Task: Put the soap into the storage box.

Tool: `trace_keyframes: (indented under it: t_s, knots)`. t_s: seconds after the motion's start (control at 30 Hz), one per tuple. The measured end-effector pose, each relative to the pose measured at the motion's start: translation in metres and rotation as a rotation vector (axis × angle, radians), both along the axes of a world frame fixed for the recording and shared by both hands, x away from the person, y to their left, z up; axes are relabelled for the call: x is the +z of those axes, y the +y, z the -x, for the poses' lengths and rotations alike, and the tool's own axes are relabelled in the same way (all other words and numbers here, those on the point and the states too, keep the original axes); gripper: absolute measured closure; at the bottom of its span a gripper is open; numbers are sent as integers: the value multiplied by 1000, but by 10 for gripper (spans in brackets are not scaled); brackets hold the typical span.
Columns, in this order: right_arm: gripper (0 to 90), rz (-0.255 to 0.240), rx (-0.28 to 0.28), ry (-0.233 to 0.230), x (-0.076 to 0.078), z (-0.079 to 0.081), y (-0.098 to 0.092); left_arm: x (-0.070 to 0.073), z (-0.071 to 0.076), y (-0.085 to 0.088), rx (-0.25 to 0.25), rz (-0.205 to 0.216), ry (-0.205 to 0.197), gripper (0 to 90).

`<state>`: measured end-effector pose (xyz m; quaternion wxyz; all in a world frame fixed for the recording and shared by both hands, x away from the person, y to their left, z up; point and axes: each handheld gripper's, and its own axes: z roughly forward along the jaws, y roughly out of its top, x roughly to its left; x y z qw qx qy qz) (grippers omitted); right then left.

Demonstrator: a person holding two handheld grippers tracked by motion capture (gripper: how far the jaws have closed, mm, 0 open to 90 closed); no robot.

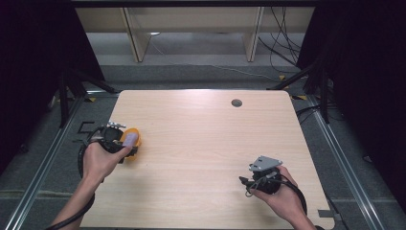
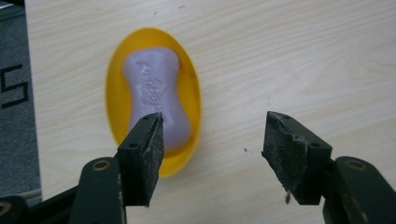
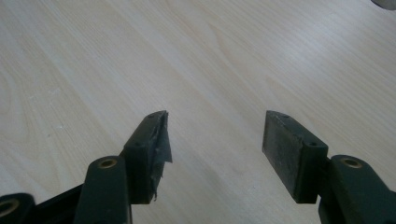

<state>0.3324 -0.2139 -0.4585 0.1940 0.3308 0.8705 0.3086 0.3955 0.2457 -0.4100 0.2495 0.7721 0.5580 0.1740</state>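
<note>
A lilac bar of soap (image 2: 154,93) lies in an oval yellow dish (image 2: 191,88) on the pale wooden table (image 2: 303,60), close to its left edge. In the left gripper view, my left gripper (image 2: 212,140) hovers above the table, open, nothing between its pads; the dish sits off to the left, partly hidden behind the left pad (image 2: 144,154). From the high view, the left gripper (image 1: 112,139) is right beside the dish (image 1: 131,138). My right gripper (image 3: 215,140) is open over bare wood, and sits near the table's front right (image 1: 261,175).
A small grey round cap (image 1: 236,102) is set in the table near the far edge. The table's left edge (image 2: 28,93) borders grey floor with a black marking. Wooden frame legs (image 1: 136,40) and cables (image 1: 282,43) stand beyond the table.
</note>
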Motion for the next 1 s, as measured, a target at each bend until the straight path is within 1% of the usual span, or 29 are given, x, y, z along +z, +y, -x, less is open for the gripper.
trace_keyframes:
  t_s: [0.03,0.07,0.1,0.13,0.2,0.23,0.3,0.33,0.37,0.4,0.43,0.47,0.53,0.57,0.6,0.63,0.67,0.7,0.73,0.77,0.8,0.83,0.87,0.9,0.93,0.97,1.0]
  knots:
    - [413,0,0,0,0,0,0,-1,4,-1,-5,3,-7,375]
    - [413,0,0,0,0,0,0,-3,10,-2,-12,-4,-13,375]
    - [413,1,2,-1,0,0,0,-7,16,-5,-16,-2,-33,375]
    - [413,-3,2,-10,-1,0,0,-9,20,-6,-31,-9,-23,375]
    - [413,-4,2,-7,-1,0,0,-18,31,-10,-43,11,-45,375]
    - [413,0,3,-3,0,0,0,-22,37,-11,-59,2,-51,376]
    - [413,-3,2,-3,-1,0,0,-34,48,-15,-69,-11,-60,380]
    - [413,-3,3,-3,-1,0,0,-39,52,-16,-87,-14,-53,386]
    - [413,0,8,-3,-1,0,0,-44,56,-18,-85,-16,-61,395]
    - [413,-1,6,-3,-1,0,0,-51,62,-20,-107,-25,-55,399]
    - [413,-2,5,-5,-1,0,0,-56,67,-21,-119,-17,-57,404]
    - [413,-3,5,-8,-1,0,0,-61,70,-23,-115,-2,-64,408]
    - [413,-3,5,-9,-1,0,0,-72,80,-25,-114,22,-109,421]
    - [413,-3,4,-9,-1,0,0,-78,88,-25,-118,36,-157,438]
    - [414,-4,1,-6,-1,0,0,-80,93,-24,-128,45,-188,470]
    - [414,-3,4,-11,-1,-1,0,-79,99,-26,-150,58,-199,491]
    - [414,-3,9,-20,-1,-1,0,-78,101,-27,-158,67,-206,481]
    - [414,-5,11,-21,-1,-1,0,-80,102,-32,-140,97,-233,470]
    - [414,-2,12,-18,0,-2,1,-82,102,-32,-145,82,-222,470]
    - [414,0,10,-16,0,-2,1,-82,101,-31,-177,56,-191,472]
    - [414,-3,9,-24,-1,-2,2,-86,100,-33,-169,83,-190,476]
    - [414,-4,7,-24,-1,-2,2,-87,99,-33,-197,65,-183,480]
    - [414,-3,9,-27,-1,-2,3,-88,98,-33,-204,63,-183,488]
    - [414,-3,10,-28,-1,-2,3,-88,98,-33,-203,64,-165,492]
    - [414,-3,12,-29,-1,-2,2,-90,98,-36,-181,104,-187,499]
    - [414,-5,8,-27,-1,-2,2,-89,99,-36,-196,106,-196,510]
    - [414,-4,9,-23,-1,-2,2,-88,99,-38,-195,115,-204,515]
